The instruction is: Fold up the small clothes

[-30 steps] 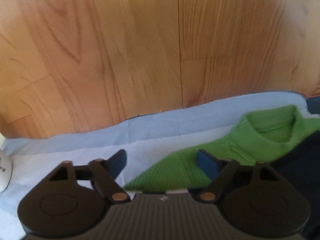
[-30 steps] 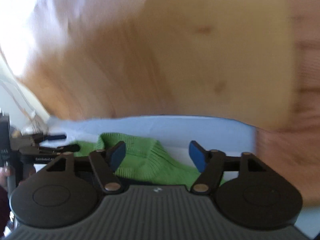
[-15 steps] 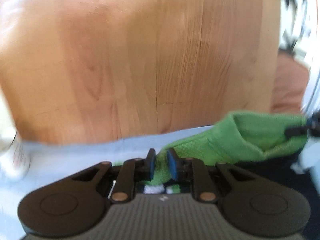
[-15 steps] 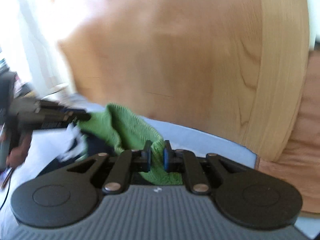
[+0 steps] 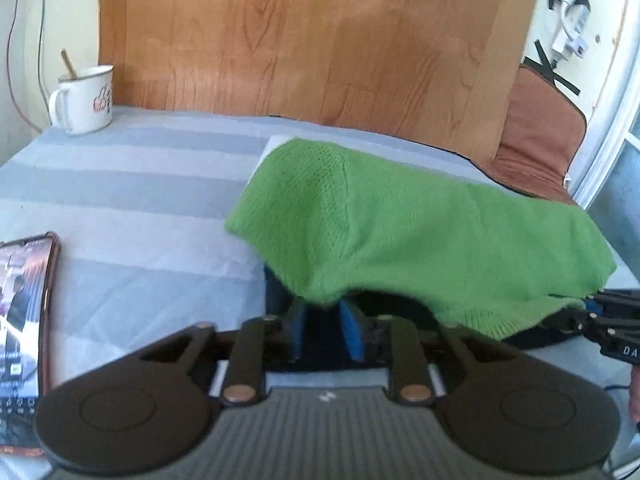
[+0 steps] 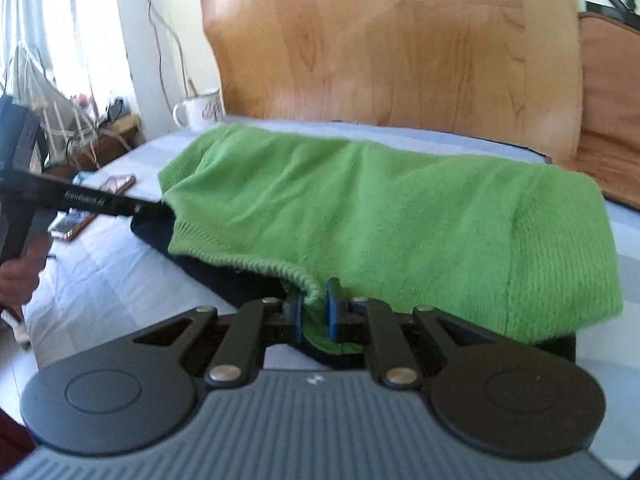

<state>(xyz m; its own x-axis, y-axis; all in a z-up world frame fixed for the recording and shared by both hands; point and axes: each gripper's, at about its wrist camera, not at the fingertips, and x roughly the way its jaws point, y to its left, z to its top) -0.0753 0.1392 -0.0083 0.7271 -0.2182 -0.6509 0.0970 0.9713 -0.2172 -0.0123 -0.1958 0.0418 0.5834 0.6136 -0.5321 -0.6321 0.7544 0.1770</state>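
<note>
A small green knitted sweater (image 5: 400, 232) is folded over onto a dark navy garment (image 5: 276, 292) on the pale blue sheet. My left gripper (image 5: 326, 328) has its blue pads closed to a narrow gap on the sweater's near edge. My right gripper (image 6: 314, 312) is shut on the sweater's ribbed hem (image 6: 304, 280). The sweater fills the middle of the right wrist view (image 6: 400, 216). The right gripper shows at the right edge of the left wrist view (image 5: 600, 316); the left gripper shows at the left in the right wrist view (image 6: 92, 200).
A white mug (image 5: 84, 100) stands at the back left of the sheet (image 5: 132, 184), also in the right wrist view (image 6: 202, 110). A phone (image 5: 24, 320) lies at the left. A wooden board (image 5: 312, 40) stands behind; a brown cushion (image 5: 540, 136) is at the right.
Both grippers, shut on the sweater's upper edge, have carried it over toward me. The sweater now lies doubled over the dark garment, and the views have tilted up off the wood.
</note>
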